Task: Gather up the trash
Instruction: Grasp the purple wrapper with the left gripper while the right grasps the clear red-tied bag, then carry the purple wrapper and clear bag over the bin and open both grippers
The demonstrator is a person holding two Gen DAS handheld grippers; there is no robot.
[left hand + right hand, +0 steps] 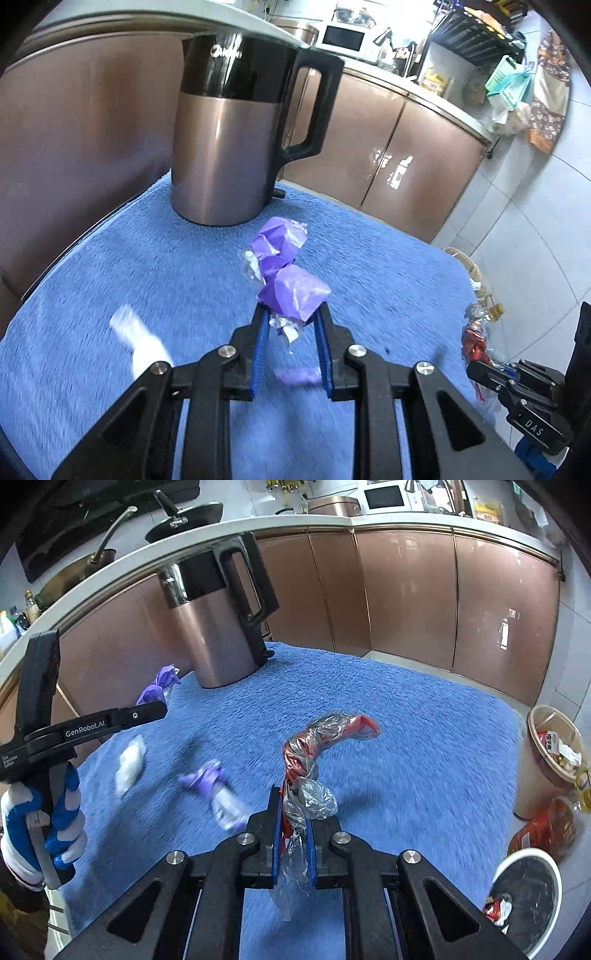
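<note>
A: Item 1, left gripper (290, 314): we log its jaws narrowed onto a crumpled purple wrapper (284, 273), pinched at the lower end, with most of it standing up past the fingertips, clear of the blue towel (129, 266).

B: Item 2, right gripper (293, 812): nearly closed; we see it clamped on a twisted red and clear plastic wrapper (317, 746) that arches up and to the right above the towel.

A: Item 3, loose trash: we count 2 pieces on the towel in the right wrist view, a white wad (129, 762) and a purple and white wrapper (218, 794), both left of the right gripper.

B: Item 4, limits: the kettle (225, 147) stands at the towel's far side. Beyond the right edge we note a trash-filled bowl (550, 749) and a white-rimmed bin (524, 893) on the floor. The towel's middle lies open.
</note>
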